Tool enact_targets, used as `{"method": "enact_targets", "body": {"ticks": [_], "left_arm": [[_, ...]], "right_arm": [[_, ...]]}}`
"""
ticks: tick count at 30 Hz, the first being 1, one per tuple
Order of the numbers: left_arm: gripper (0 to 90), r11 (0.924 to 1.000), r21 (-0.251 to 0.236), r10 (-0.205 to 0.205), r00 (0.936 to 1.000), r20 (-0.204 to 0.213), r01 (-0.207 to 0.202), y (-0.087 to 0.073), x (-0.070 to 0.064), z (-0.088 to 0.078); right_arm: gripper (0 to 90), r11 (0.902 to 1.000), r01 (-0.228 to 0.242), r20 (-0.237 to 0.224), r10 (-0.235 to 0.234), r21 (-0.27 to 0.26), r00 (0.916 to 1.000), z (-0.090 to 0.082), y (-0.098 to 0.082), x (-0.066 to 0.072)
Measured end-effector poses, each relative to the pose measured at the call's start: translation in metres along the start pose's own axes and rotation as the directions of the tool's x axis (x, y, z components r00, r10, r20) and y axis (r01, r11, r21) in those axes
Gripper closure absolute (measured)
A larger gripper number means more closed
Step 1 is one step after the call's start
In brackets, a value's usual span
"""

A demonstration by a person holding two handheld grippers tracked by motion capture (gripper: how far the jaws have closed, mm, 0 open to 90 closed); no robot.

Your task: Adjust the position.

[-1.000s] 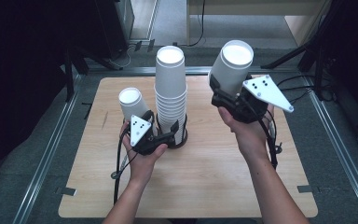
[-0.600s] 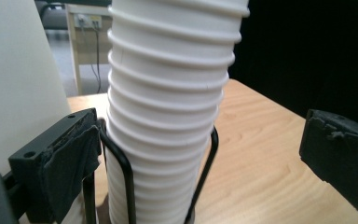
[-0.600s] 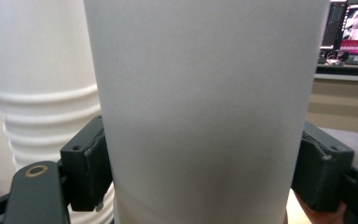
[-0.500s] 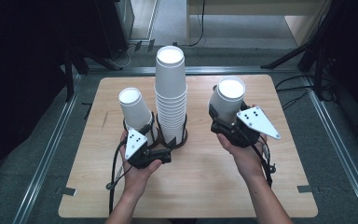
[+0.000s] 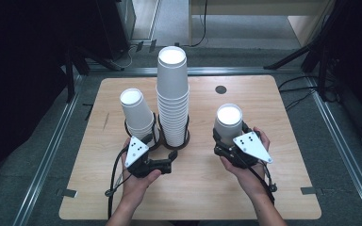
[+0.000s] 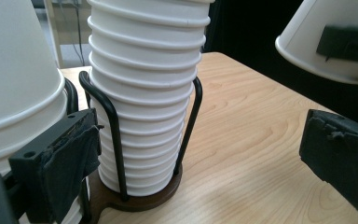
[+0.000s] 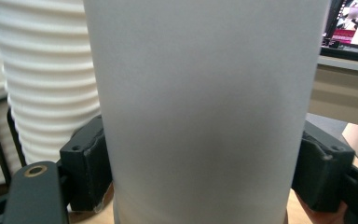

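A tall stack of upturned white paper cups [image 5: 173,103] [image 6: 144,107] [image 7: 51,79] stands in a black wire holder [image 6: 114,126] at the table's middle. Left of it a shorter cup stack [image 5: 135,110] [image 6: 14,79] leans in a second holder. My left gripper [image 5: 162,149] is open and its jaws have just been opening. Its left pad [image 6: 70,158] sits beside the short stack, and nothing is gripped between the jaws. My right gripper [image 5: 229,135] is shut on one upturned white cup [image 5: 229,117] [image 7: 205,107] [image 6: 326,42], held low over the table right of the tall stack.
The wooden table [image 5: 193,197] has a small dark disc [image 5: 221,89] behind the held cup. Metal rails [image 5: 47,155] run along its sides, with dark floor and stands beyond. Bare wood lies in front of both hands.
My right gripper has come down with its cup from above the tall stack to just over the table. My left gripper has drawn back from the short stack, jaws wider.
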State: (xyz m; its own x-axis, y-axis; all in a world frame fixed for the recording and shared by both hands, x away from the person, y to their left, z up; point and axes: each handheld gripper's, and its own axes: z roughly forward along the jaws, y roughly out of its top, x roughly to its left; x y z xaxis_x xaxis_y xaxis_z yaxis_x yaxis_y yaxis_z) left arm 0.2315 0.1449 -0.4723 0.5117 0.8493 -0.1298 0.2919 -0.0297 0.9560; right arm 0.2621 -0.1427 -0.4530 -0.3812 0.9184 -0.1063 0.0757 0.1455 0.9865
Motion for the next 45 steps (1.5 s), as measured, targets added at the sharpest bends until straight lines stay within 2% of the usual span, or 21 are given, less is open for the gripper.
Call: {"method": "enact_targets", "body": {"ticks": [5, 8, 14, 15, 19, 22, 25, 29, 32, 36, 37, 39, 40, 42, 45], "left_arm": [[0.0, 0.9998, 0.020, 0.007, 0.9999, 0.011, -0.007, -0.005, 0.000, -0.002], [0.0, 0.9996, 0.029, -0.005, 0.9998, 0.018, 0.004, -0.007, 0.001, -0.001], [0.0, 0.9996, 0.027, -0.011, 0.9991, 0.041, 0.010, -0.007, -0.004, 0.000], [0.0, 0.9996, 0.027, -0.013, 0.9988, 0.046, 0.012, -0.006, -0.005, 0.000], [0.0, 0.9994, 0.031, -0.016, 0.9965, 0.082, 0.014, -0.006, -0.009, 0.000], [0.0, 0.9994, 0.032, -0.016, 0.9951, 0.098, 0.013, -0.005, -0.011, 0.000], [0.0, 0.9992, 0.039, -0.016, 0.9931, 0.116, 0.011, -0.005, -0.014, 0.000], [0.0, 0.9983, 0.059, -0.009, 0.9881, 0.154, 0.000, -0.005, -0.020, 0.003], [0.0, 0.9972, 0.074, 0.002, 0.9830, 0.183, -0.016, -0.005, -0.023, 0.004], [0.0, 0.9955, 0.090, 0.012, 0.9772, 0.212, -0.031, -0.004, -0.025, 0.005], [0.0, 0.9950, 0.094, 0.013, 0.9757, 0.219, -0.034, -0.004, -0.026, 0.005], [0.0, 0.9940, 0.101, 0.017, 0.9728, 0.231, -0.042, -0.004, -0.028, 0.006], [0.0, 0.9937, 0.102, 0.021, 0.9720, 0.234, -0.046, -0.004, -0.028, 0.006], [0.0, 0.9928, 0.109, 0.022, 0.9691, 0.245, -0.050, -0.005, -0.030, 0.007], [0.0, 0.9923, 0.116, 0.012, 0.9653, 0.261, -0.044, -0.005, -0.031, 0.008]], "right_arm": [[19.0, 0.9997, 0.019, -0.001, -0.019, 0.016, 0.9998, -0.004, -0.017, 0.005], [19.0, 0.9995, 0.021, -0.004, -0.021, 0.024, 0.9998, -0.003, -0.027, 0.008], [19.0, 0.9935, 0.102, -0.002, -0.102, 0.050, 0.9948, -0.003, -0.040, 0.016], [19.0, 0.9890, 0.138, 0.005, -0.138, 0.053, 0.9904, -0.003, -0.044, 0.020], [19.0, 0.9711, 0.232, 0.015, -0.233, 0.057, 0.9724, -0.003, -0.053, 0.029], [19.0, 0.9611, 0.269, 0.015, -0.270, 0.062, 0.9626, -0.003, -0.057, 0.035], [19.0, 0.9469, 0.318, 0.012, -0.319, 0.050, 0.9478, -0.002, -0.059, 0.042], [19.0, 0.9225, 0.384, -0.008, -0.384, 0.036, 0.9232, -0.003, -0.064, 0.055], [19.0, 0.8951, 0.445, -0.022, -0.445, 0.018, 0.8953, -0.003, -0.068, 0.064], [18.9, 0.8785, 0.477, -0.025, -0.477, 0.019, 0.8786, -0.003, -0.072, 0.070], [18.9, 0.8706, 0.492, -0.027, -0.491, 0.018, 0.8707, -0.003, -0.073, 0.071], [18.9, 0.8657, 0.500, -0.031, -0.500, 0.015, 0.8656, -0.003, -0.074, 0.074], [18.9, 0.8577, 0.514, -0.035, -0.513, 0.011, 0.8575, -0.003, -0.074, 0.074], [18.9, 0.8525, 0.523, -0.035, -0.522, 0.011, 0.8522, -0.003, -0.075, 0.076], [18.8, 0.8406, 0.542, -0.046, -0.541, -0.002, 0.8397, -0.004, -0.077, 0.079]]}}
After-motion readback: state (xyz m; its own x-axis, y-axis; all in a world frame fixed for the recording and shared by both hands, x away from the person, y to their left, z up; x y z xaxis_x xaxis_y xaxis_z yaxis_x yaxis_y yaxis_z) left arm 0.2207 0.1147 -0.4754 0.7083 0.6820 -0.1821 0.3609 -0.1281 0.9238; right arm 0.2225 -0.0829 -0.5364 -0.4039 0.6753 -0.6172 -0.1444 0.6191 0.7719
